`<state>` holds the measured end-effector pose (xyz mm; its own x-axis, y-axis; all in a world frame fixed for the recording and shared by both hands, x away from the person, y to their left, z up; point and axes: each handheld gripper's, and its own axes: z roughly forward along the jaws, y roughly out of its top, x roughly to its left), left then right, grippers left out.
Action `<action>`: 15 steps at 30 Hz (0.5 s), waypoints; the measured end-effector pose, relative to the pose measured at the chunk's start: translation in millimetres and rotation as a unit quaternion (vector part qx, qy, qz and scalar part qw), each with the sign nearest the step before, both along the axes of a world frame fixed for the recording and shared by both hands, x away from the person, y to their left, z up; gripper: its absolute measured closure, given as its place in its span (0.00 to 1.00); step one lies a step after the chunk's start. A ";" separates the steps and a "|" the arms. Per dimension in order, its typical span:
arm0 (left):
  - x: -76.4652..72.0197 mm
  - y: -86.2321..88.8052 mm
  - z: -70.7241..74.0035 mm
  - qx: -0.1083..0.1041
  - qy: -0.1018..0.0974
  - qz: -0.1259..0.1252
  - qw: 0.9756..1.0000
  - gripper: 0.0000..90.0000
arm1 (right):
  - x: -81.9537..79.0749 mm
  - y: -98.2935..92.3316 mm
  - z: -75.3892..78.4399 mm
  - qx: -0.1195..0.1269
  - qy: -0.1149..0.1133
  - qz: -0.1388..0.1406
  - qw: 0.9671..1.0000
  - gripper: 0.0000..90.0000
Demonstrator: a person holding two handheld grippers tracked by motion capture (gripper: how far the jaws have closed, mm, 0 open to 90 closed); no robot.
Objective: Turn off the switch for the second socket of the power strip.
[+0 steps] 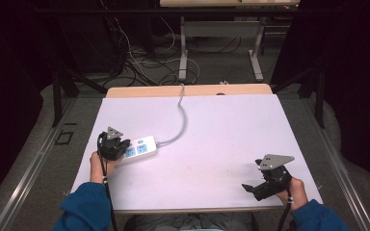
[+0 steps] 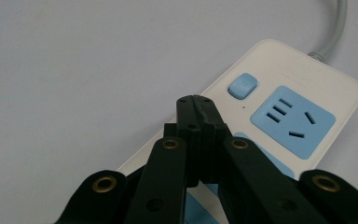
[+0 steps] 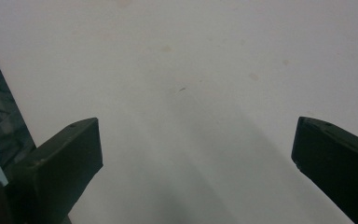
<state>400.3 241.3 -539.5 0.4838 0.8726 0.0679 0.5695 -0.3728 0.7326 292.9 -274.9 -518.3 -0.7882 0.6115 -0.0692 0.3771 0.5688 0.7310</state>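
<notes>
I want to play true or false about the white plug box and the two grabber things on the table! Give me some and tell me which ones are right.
1. The left gripper has its jaws shut, over the power strip. True.
2. The right gripper is holding the power strip. False: its jaws are wide open over bare table, far from the strip.
3. The power strip has a small blue button beside a blue socket. True.
4. The power strip's cable runs toward the person. False: it runs to the far edge of the table.
</notes>
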 end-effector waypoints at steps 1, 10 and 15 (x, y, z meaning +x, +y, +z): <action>0.0 0.0 0.0 0.000 0.000 0.000 1.000 1.00 | 0.0 0.0 0.0 0.000 0.000 0.000 1.000 0.01; 0.1 -0.8 -0.7 0.003 -0.004 0.000 1.000 1.00 | -0.1 -0.1 0.1 -0.001 0.000 0.000 1.000 0.01; 0.1 -0.7 -0.8 0.002 -0.004 0.000 1.000 1.00 | 0.0 0.1 -0.1 0.000 0.000 -0.001 1.000 0.01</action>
<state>400.4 240.6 -540.3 0.4829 0.8724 0.0751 0.5645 -0.3758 0.7350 292.9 -274.8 -518.4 -0.7873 0.6126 -0.0697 0.3775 0.5683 0.7311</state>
